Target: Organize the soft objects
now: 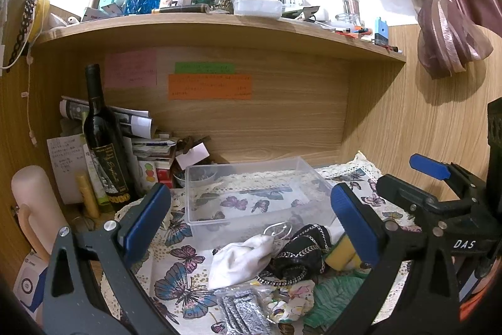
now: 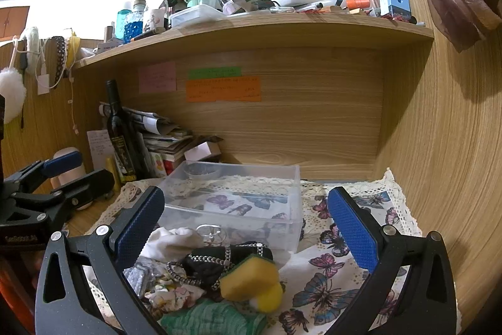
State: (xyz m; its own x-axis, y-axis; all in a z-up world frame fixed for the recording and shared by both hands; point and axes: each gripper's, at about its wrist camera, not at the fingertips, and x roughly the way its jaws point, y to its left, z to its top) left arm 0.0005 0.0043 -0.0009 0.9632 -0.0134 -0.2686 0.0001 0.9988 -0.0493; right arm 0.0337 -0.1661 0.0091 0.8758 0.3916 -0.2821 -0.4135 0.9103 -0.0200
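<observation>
I saw the plastic box sitting on the worktop under the shelf, with the pile of soft things just before it and the wine bottle left, behind.

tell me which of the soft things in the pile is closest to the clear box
The white cloth. Its upper tip lies right at the front wall of the clear box, while the yellow sponge, green cloth and floral cloth lie nearer the cameras.
</observation>
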